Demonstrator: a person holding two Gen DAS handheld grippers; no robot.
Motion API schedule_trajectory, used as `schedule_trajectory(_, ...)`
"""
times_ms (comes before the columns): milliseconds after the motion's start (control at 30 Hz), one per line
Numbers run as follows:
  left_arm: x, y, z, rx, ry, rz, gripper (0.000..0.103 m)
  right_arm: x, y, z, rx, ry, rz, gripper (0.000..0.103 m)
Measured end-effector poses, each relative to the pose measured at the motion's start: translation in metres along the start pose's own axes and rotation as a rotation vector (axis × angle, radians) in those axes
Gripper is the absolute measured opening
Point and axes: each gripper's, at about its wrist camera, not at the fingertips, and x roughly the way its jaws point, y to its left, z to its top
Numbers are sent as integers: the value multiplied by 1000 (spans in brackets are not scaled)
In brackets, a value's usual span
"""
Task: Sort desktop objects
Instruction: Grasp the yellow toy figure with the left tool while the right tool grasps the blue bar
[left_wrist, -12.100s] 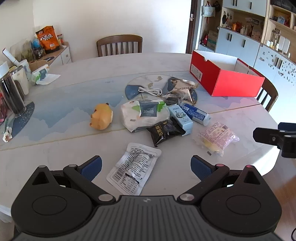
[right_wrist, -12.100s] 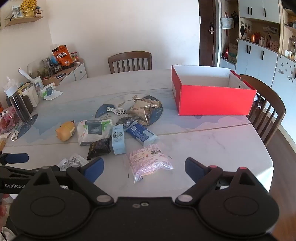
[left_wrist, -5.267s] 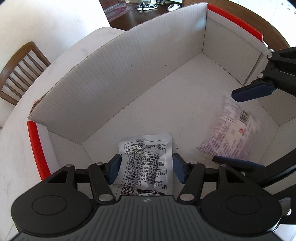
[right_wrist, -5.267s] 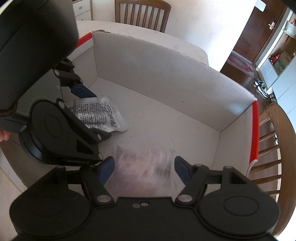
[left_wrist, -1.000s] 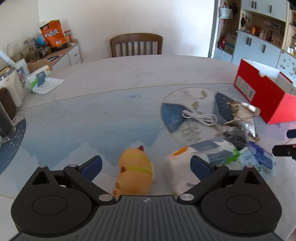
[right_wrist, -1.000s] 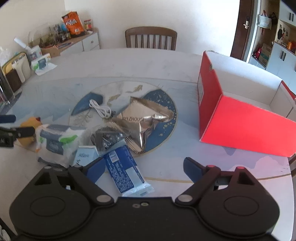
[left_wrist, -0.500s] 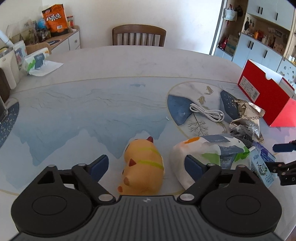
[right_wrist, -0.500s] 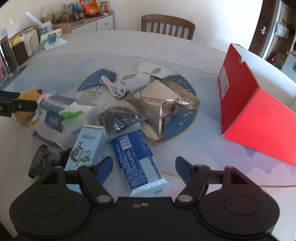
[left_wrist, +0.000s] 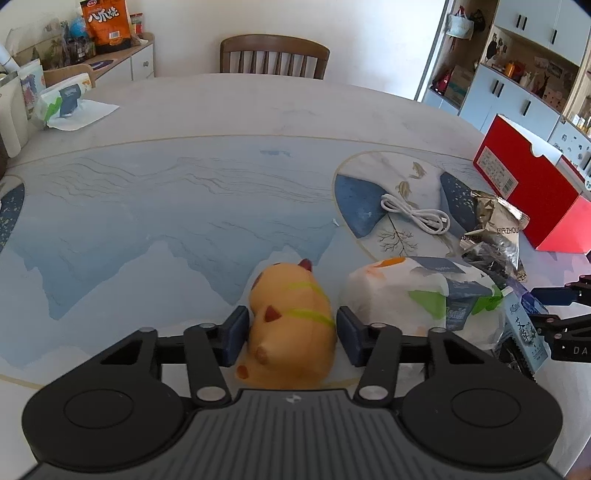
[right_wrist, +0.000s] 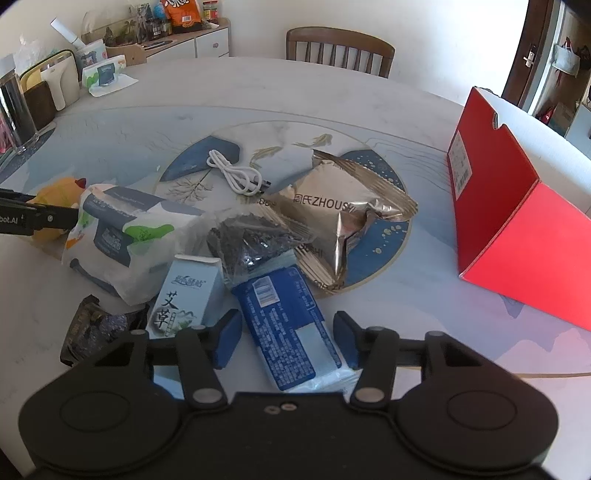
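Note:
A yellow plush toy (left_wrist: 291, 317) lies on the table between the fingers of my left gripper (left_wrist: 292, 334). The jaws are closing and both pads touch the toy's sides. In the right wrist view a blue tissue packet (right_wrist: 288, 325) lies flat between the fingers of my right gripper (right_wrist: 285, 339). Those jaws are closing too, with a sliver of table showing beside the left pad. The red box (right_wrist: 517, 229) stands open-topped at the right, apart from both grippers. The toy (right_wrist: 55, 192) also peeks out at the far left there.
Beside the toy sits a white wipes pack (left_wrist: 424, 295). A pale blue carton (right_wrist: 184, 299), a dark clear bag (right_wrist: 251, 240), a gold snack bag (right_wrist: 343, 206), a black packet (right_wrist: 92, 325) and a white cable (right_wrist: 236, 173) crowd the packet. A chair (left_wrist: 273, 55) stands behind the table.
Both grippers came down closer to the table and their jaws narrowed. The left pads now flank the toy, and the right pads flank the blue packet.

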Motion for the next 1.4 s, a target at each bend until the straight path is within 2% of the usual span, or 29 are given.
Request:
schedule_trajectory(200, 0, 1, 0, -4, -3, -4, 47, 0, 1, 2, 10, 0, -3, 45)
schedule_trajectory(633, -4, 0, 3, -8, -22, 1, 45, -5, 1, 3, 24, 4, -16, 37)
schedule_trajectory(1400, -30, -10, 6, -9, -70, 3, 45, -34, -6, 1, 44, -35, -37, 37)
